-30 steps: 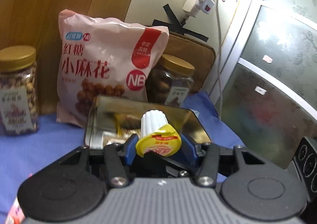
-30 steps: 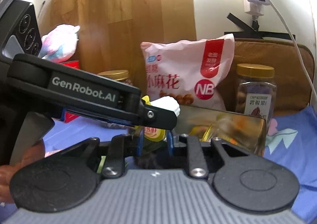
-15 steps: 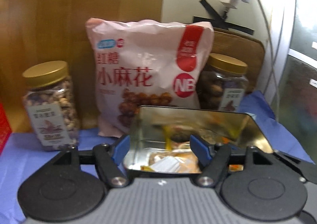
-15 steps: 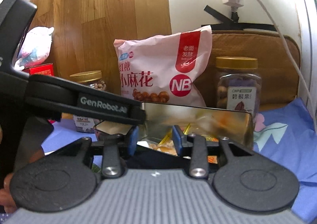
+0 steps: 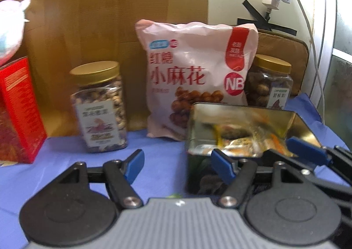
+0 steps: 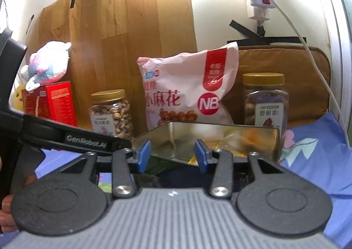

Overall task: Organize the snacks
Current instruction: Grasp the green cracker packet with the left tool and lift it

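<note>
Indoors, blue cloth [image 5: 158, 156], wooden panel [image 6: 114, 40], both claws [image 5: 177, 161] [image 6: 172, 155] apart, empty

"Where are the snacks?"
"Wrapped ones lie inside the open metal tin [image 5: 242, 121]. Behind it, a pink bag [image 5: 195, 77] stands upright between two gold-lidded nut jars [image 5: 100, 106], with a red box [image 5: 17, 112] at the left."

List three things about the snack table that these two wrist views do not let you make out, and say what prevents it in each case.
1. Contents of the metal tin: both views, motion blur and wall reflections.
2. Base of the pink snack bag: right wrist view, the tin hides it.
3. Small label text on the left nut jar: left wrist view, blurred and too small.
</note>
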Tool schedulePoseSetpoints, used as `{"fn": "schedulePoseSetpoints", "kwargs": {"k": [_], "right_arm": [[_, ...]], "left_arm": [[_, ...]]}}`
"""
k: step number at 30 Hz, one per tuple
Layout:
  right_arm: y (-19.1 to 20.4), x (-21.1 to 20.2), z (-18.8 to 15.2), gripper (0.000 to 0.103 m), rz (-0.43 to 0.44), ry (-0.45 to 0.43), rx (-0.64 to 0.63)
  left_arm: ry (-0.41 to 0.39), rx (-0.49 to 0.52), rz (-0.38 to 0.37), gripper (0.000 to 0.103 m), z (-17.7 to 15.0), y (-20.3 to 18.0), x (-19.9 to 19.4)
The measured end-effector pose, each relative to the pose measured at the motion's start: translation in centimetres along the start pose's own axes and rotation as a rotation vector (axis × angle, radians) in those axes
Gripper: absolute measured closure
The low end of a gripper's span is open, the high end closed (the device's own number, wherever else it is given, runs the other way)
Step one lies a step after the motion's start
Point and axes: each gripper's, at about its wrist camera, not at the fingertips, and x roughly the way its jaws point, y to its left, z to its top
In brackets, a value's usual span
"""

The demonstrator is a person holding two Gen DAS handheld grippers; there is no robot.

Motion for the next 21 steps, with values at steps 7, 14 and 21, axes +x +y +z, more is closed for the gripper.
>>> {"fn": "schedulePoseSetpoints", "kwargs": {"k": [7, 14, 21], "right_arm": [[2.4, -1.8, -1.2, 0.050, 0.046, 0.046, -0.003], [5.2, -1.1, -2.9, 0.050, 0.127, 0.188, 0.058], [7.5, -1.2, -4.2, 0.050, 0.129, 0.243, 0.098]], "left_arm": [[-0.002, -0.016, 0.044, 0.034, -2.1, 2.8, -2.0], [-0.006, -0.044, 0.094, 0.034, -4.6, 6.3, -4.0], [0.004, -0.085, 0.143, 0.033, -7.1, 9.8, -5.0]]}}
